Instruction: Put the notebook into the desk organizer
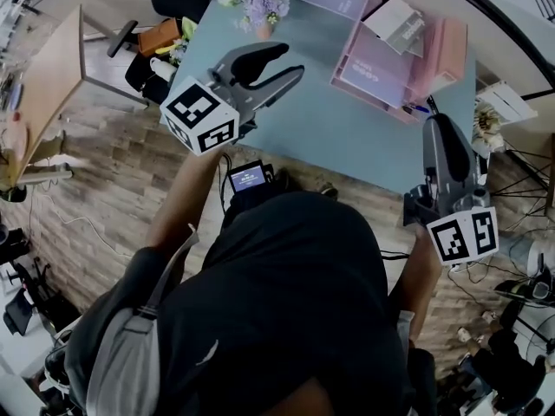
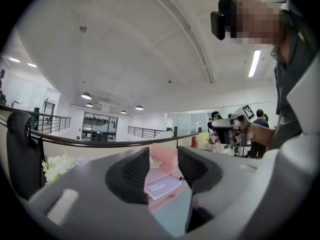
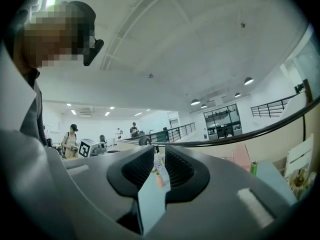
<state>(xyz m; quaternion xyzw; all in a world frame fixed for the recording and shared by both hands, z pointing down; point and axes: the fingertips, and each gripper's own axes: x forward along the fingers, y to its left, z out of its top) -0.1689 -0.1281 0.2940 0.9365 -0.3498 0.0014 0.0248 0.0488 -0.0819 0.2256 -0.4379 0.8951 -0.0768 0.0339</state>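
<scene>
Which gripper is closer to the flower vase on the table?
Left. The left gripper hovers just in front of the flower vase; the right gripper is far off to its right, near the pink organizer.

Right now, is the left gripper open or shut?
Open: in the left gripper view, the left gripper has its jaws apart with nothing between them; the organizer shows through the gap.

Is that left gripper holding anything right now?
No, the left gripper has its jaws apart with nothing between them; only the far pink desk organizer shows through the gap.
</scene>
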